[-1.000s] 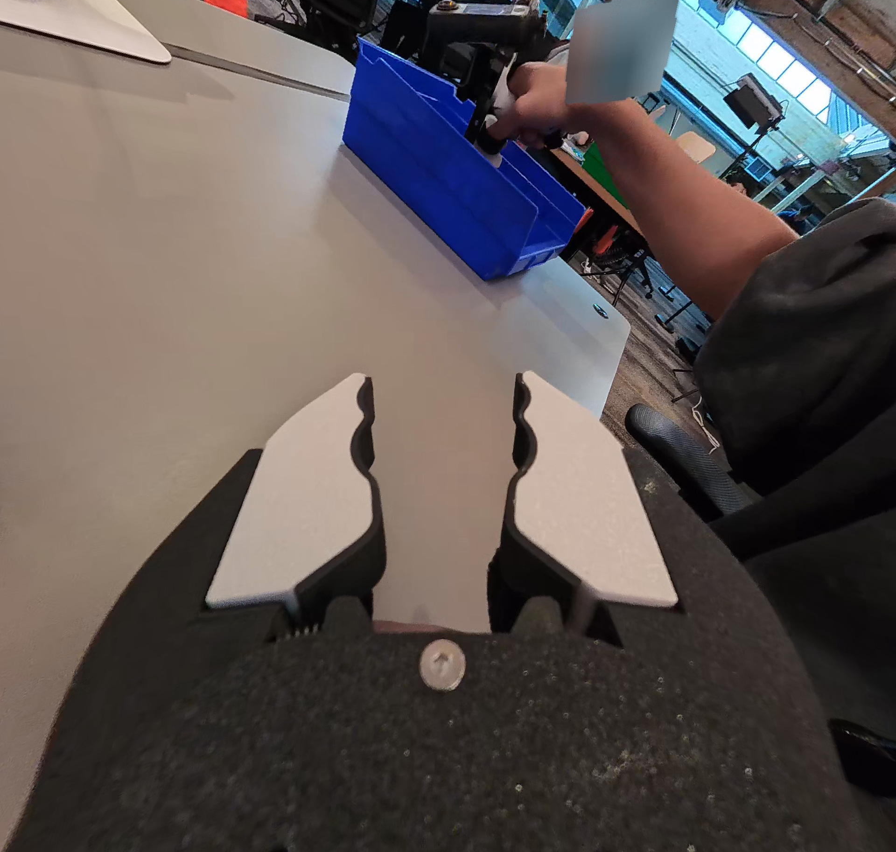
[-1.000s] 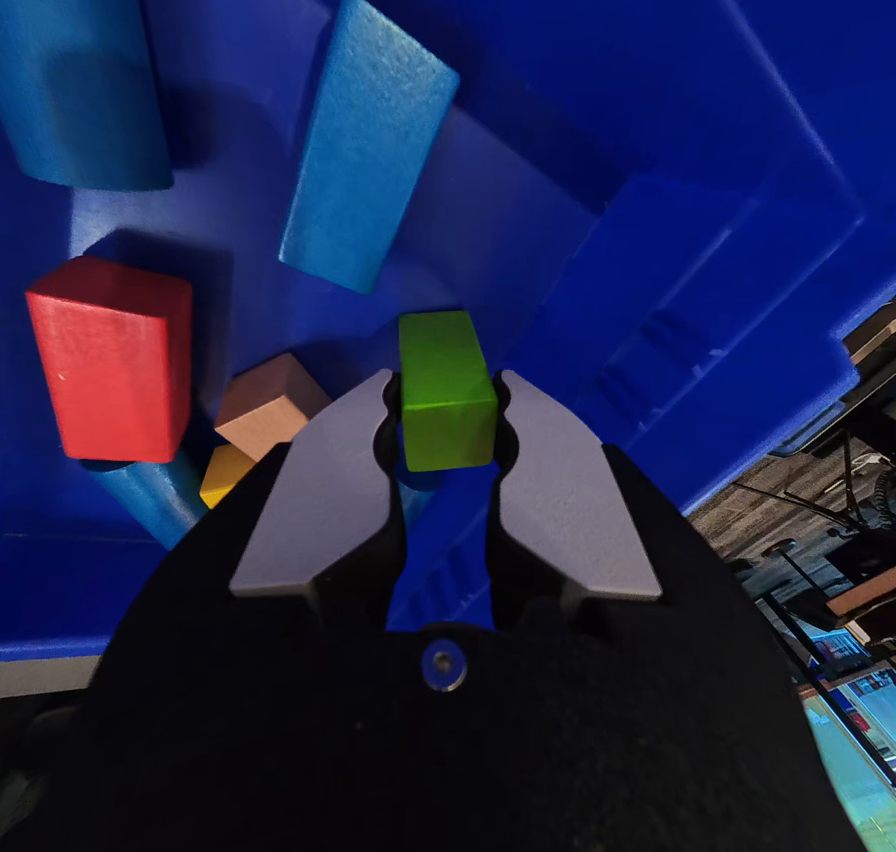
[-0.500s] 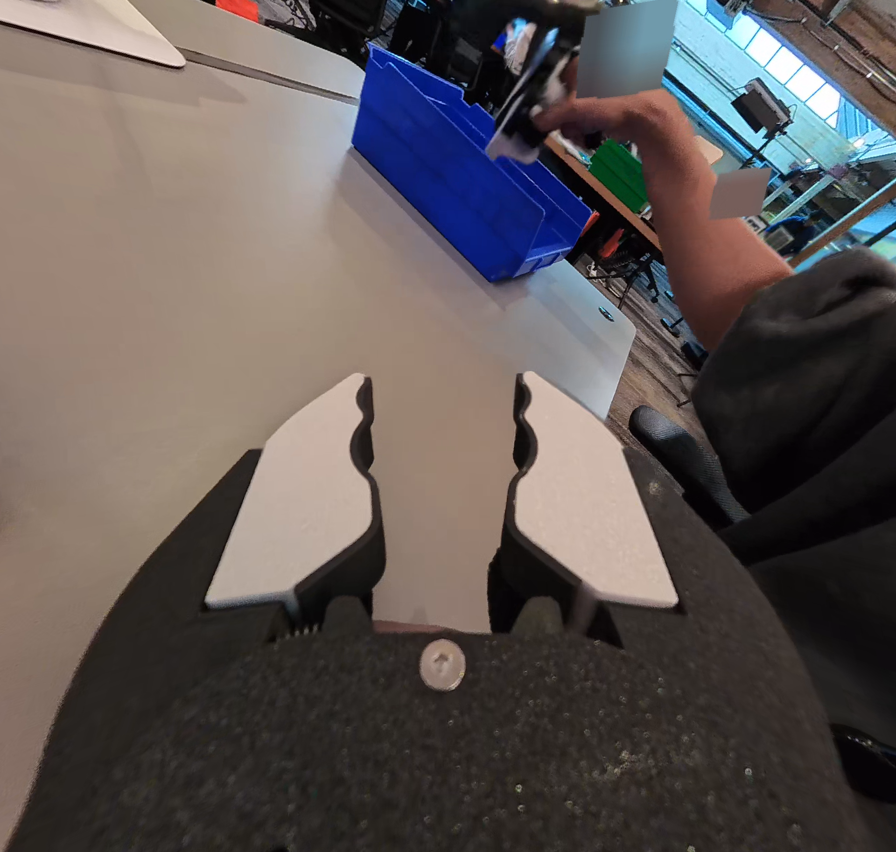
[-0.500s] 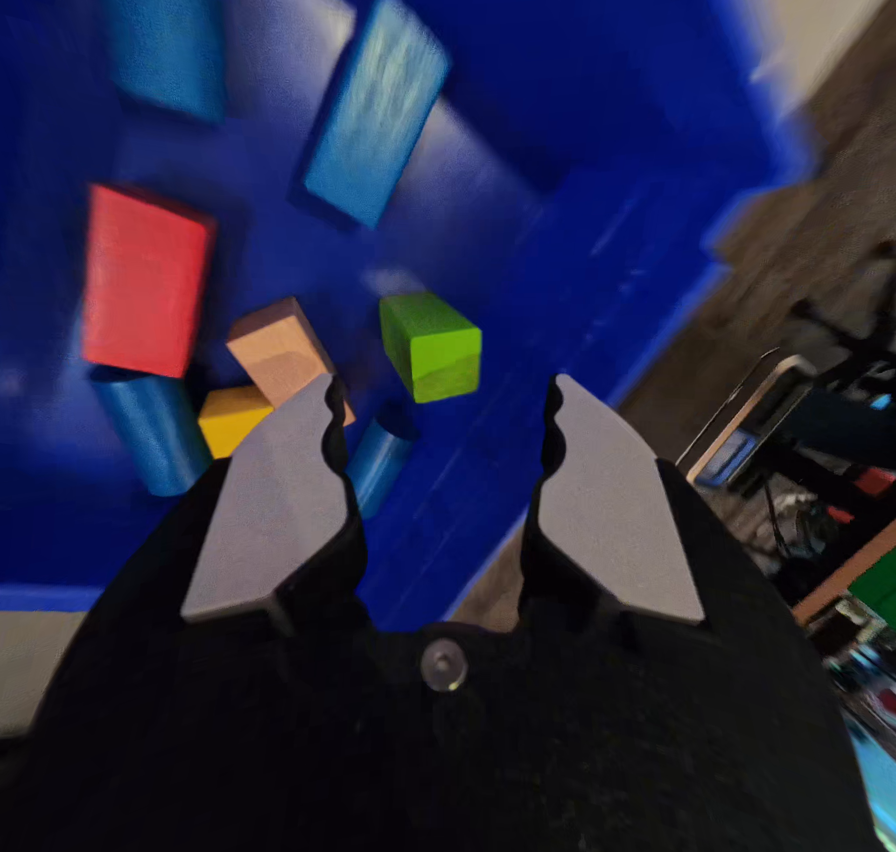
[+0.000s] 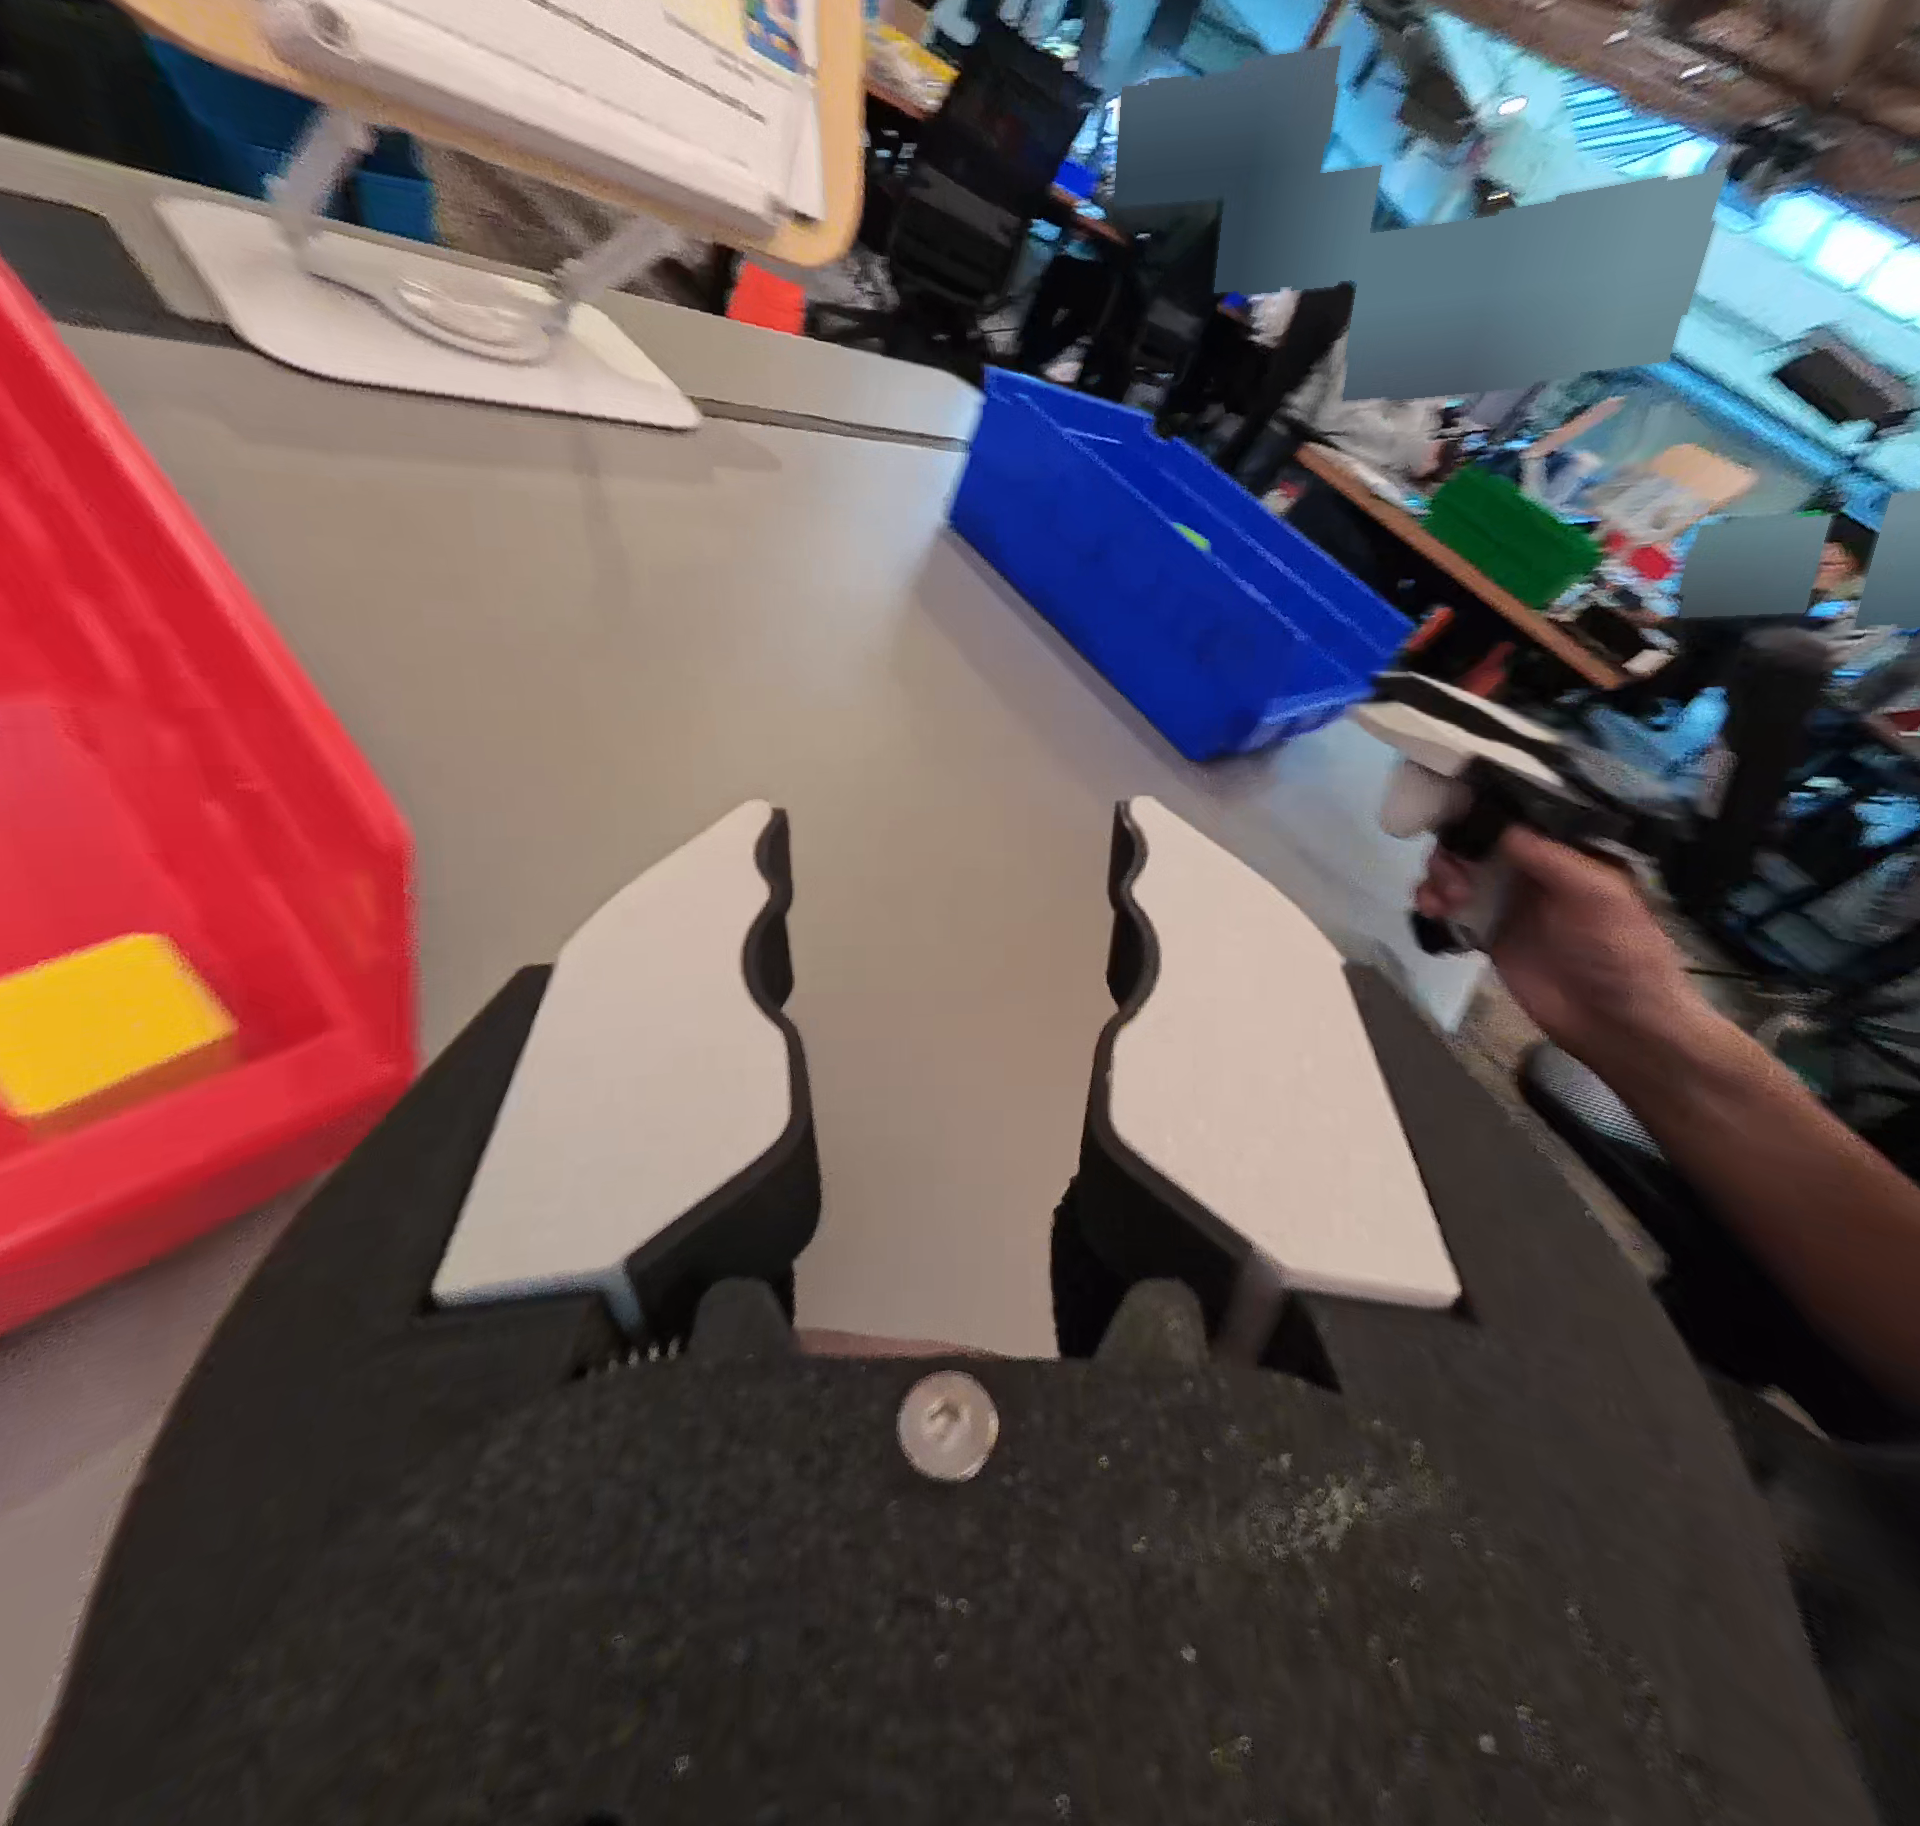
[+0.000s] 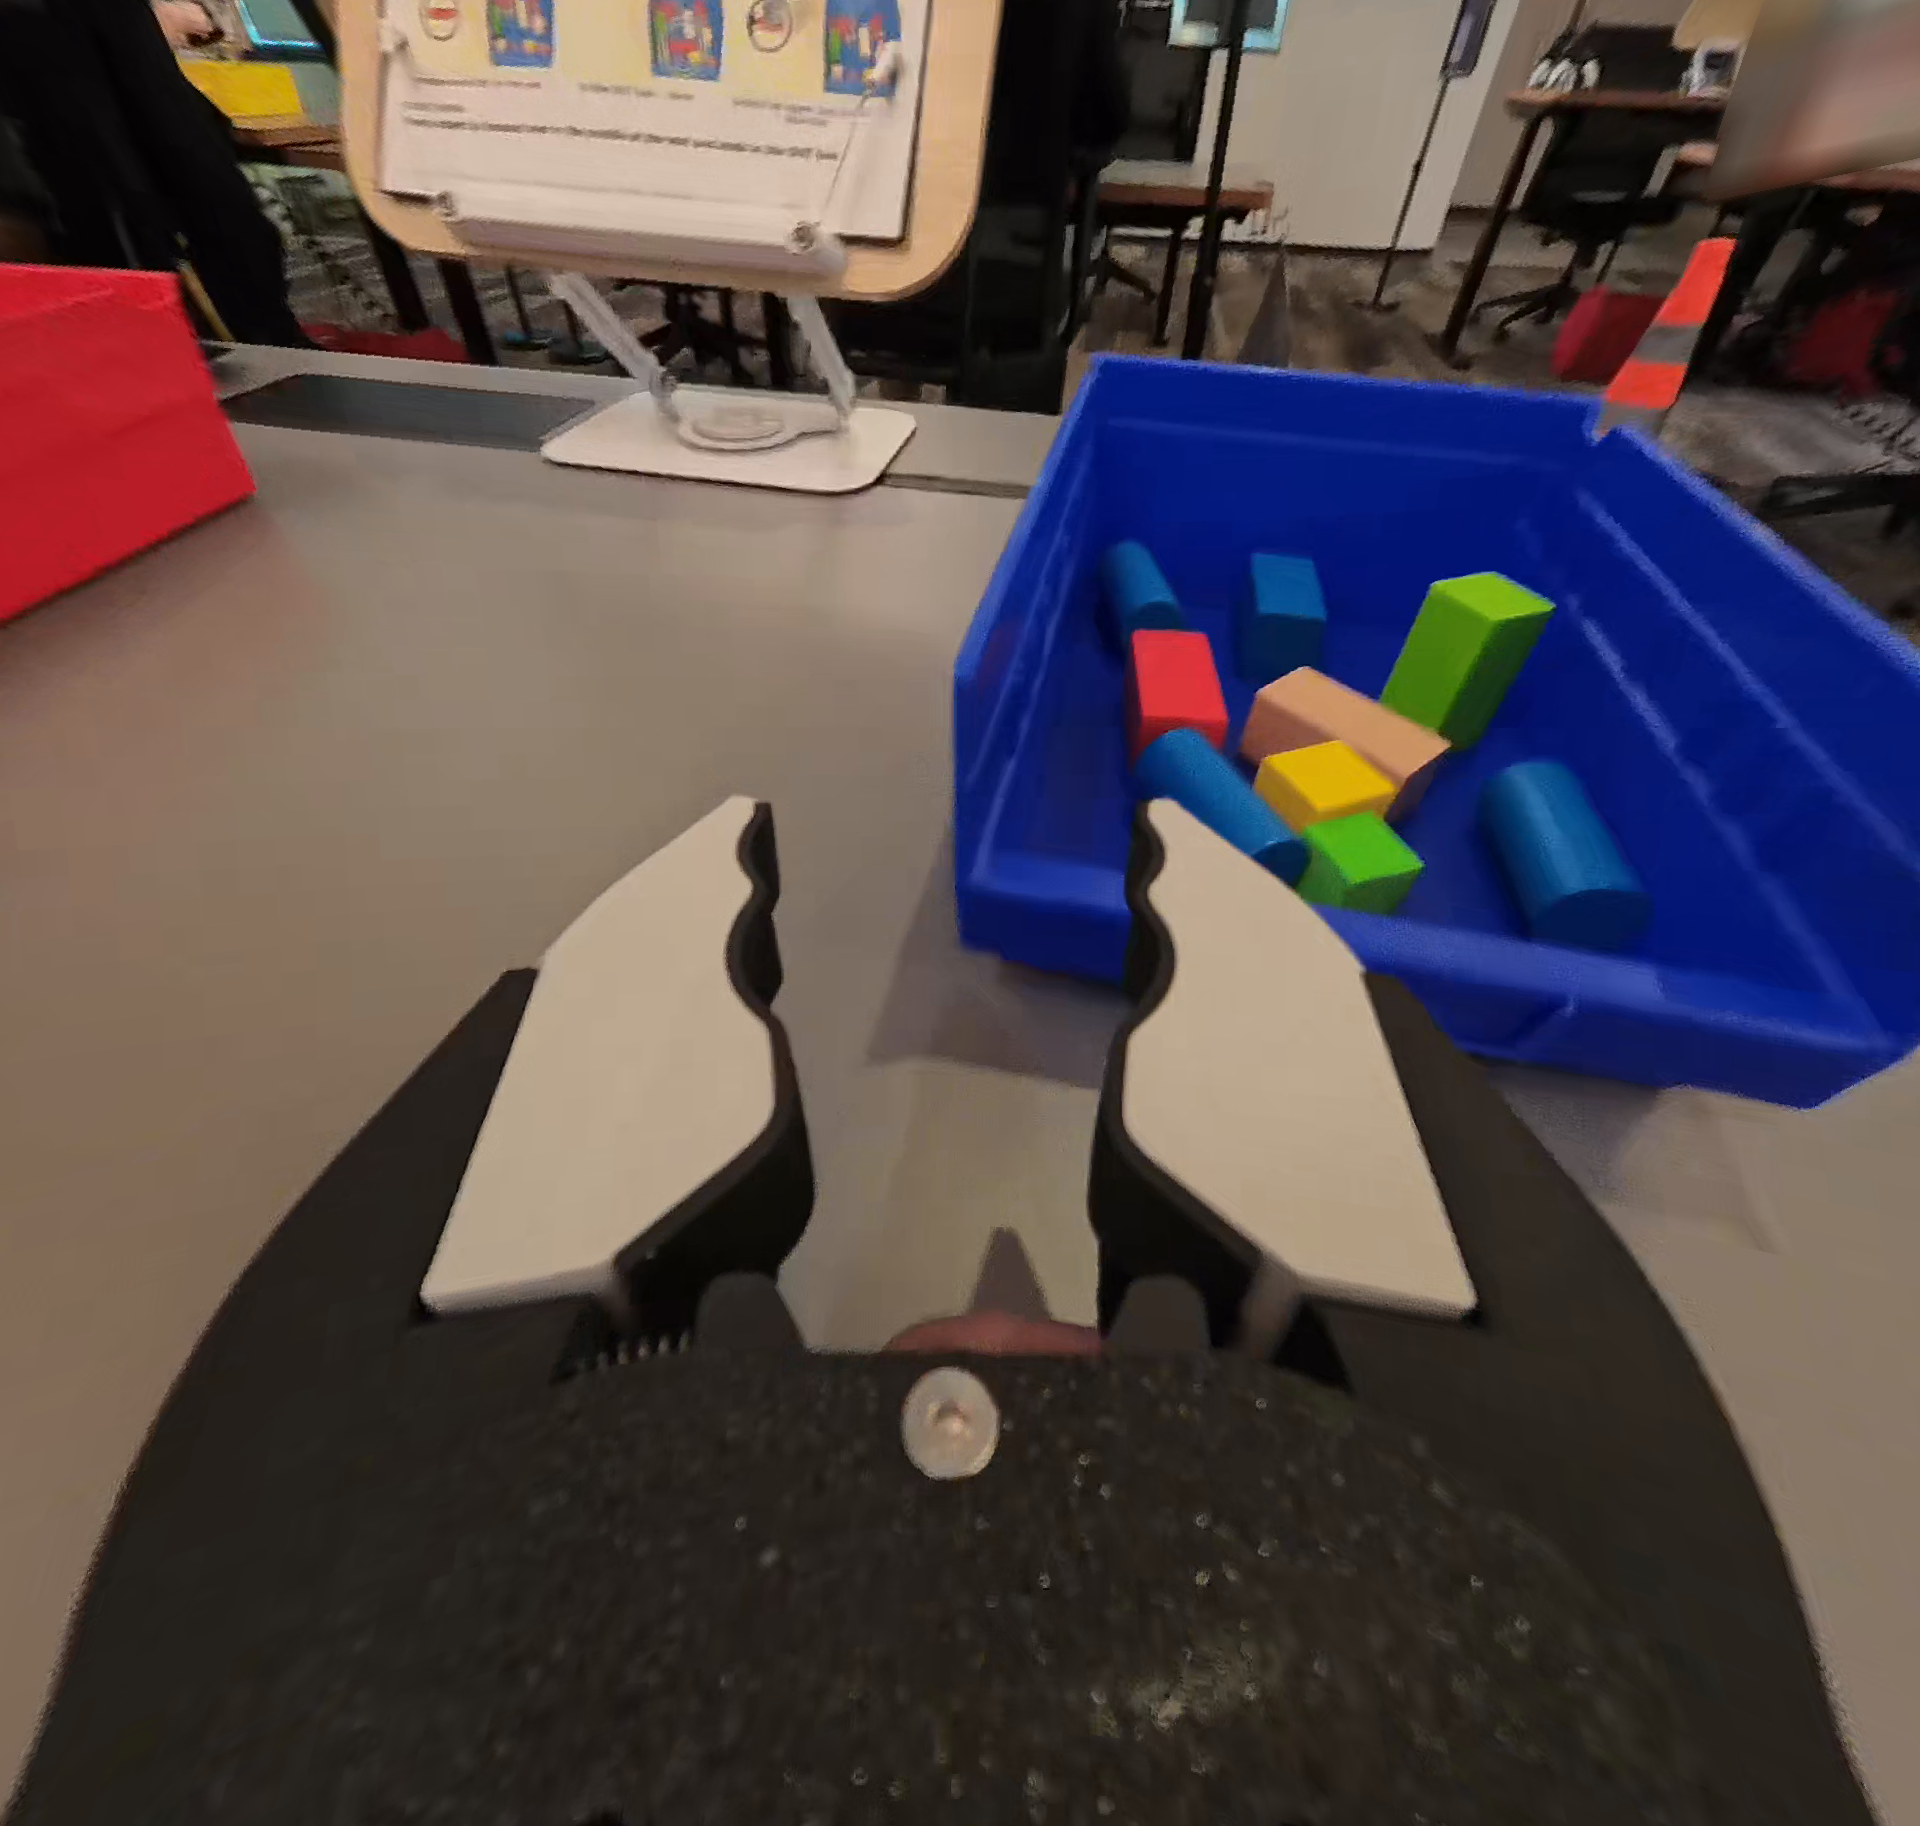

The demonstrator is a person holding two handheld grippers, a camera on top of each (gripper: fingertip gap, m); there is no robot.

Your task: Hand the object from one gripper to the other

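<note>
My left gripper is open and empty above the grey table. My right gripper is open and empty, low over the table, just left of the blue bin. In that bin lie a small green block, a taller green block, a yellow block, a tan block, a red block and blue cylinders. In the left wrist view the blue bin stands far right, and the right gripper's body shows in a hand at the table's right edge.
A red bin holding a yellow block stands at my left; it also shows in the right wrist view. A wooden board with paper sheets on a white stand is at the table's back.
My right gripper let go of the small green block in the blue bin, opened, and pulled back out to the table beside the bin. My left gripper swung left, bringing the red bin into view.
</note>
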